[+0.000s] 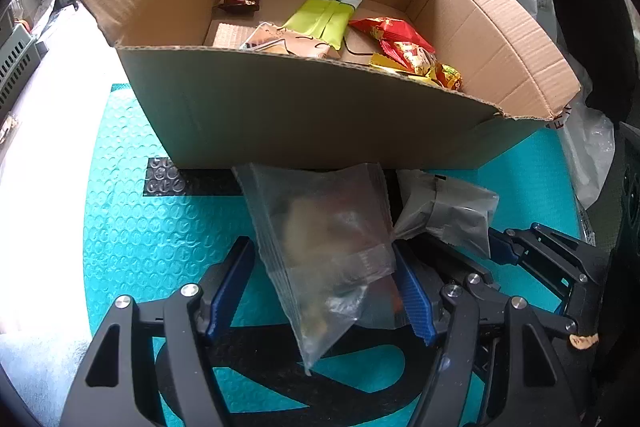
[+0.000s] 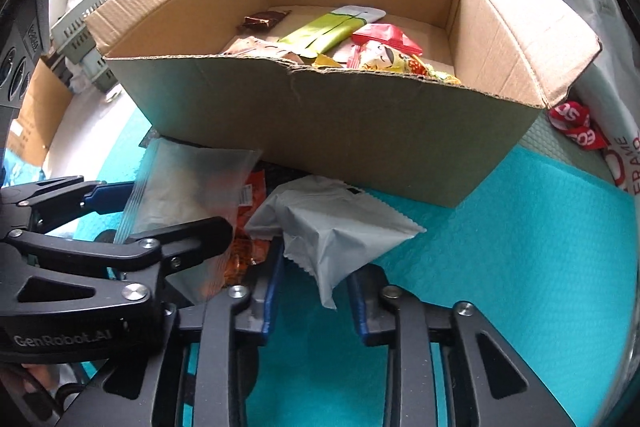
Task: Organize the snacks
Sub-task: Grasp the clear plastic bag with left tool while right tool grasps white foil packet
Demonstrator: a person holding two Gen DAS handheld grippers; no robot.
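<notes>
An open cardboard box (image 1: 304, 115) (image 2: 332, 131) stands on a teal bubble mat and holds several snack packs, among them a green pack (image 1: 324, 21) (image 2: 320, 33) and red-yellow packs (image 1: 404, 47) (image 2: 384, 57). My left gripper (image 1: 324, 283) is open around a clear zip bag of snacks (image 1: 328, 251) (image 2: 188, 187) lying in front of the box. My right gripper (image 2: 316, 267) is open around a grey foil pack (image 2: 332, 223) (image 1: 448, 211) beside it. The jaws are not pressed on either pack.
The teal mat (image 2: 520, 251) (image 1: 132, 227) extends right and left of the box. A white plastic bag (image 2: 592, 39) and a red wrapper (image 2: 572, 125) lie at the right. Grey baskets (image 2: 80, 27) stand at the far left.
</notes>
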